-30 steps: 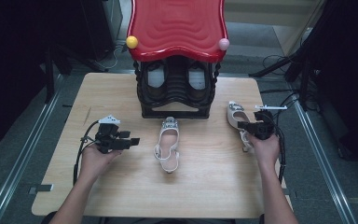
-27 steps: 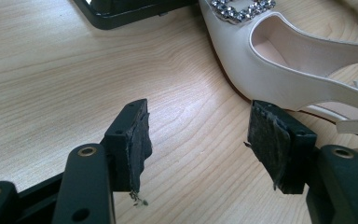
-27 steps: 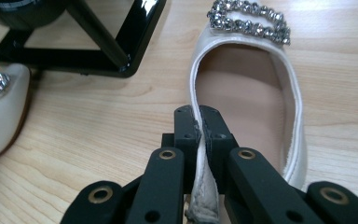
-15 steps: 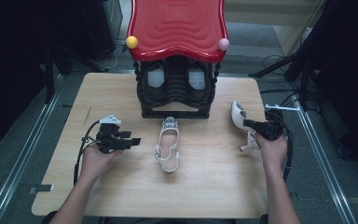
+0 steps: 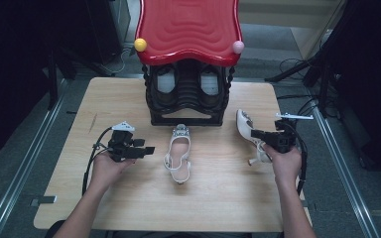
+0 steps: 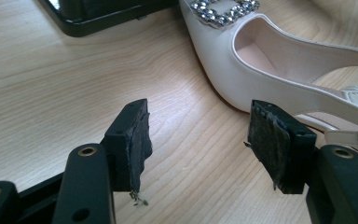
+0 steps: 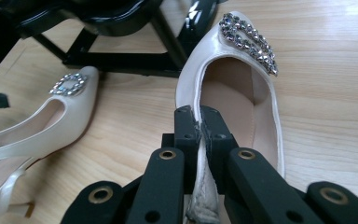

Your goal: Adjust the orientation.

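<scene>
Where the right tongs [image 7: 200, 126] are seen from their own camera, the jaws are found clamped on the side wall of a white heeled shoe [image 7: 242, 88], which is held tilted, its toe towards the rack and its heel [image 5: 256, 159] low over the counter [image 5: 218, 198]. The left tongs [image 6: 198, 140] are recorded as open, nothing between the pads, and are held low over the counter just beside the second white shoe [image 5: 178, 153]. That shoe lies flat at the counter's middle, toe pointed at the black shoe rack [image 5: 187, 96], whose top is covered by a red wavy panel [image 5: 188, 27].
</scene>
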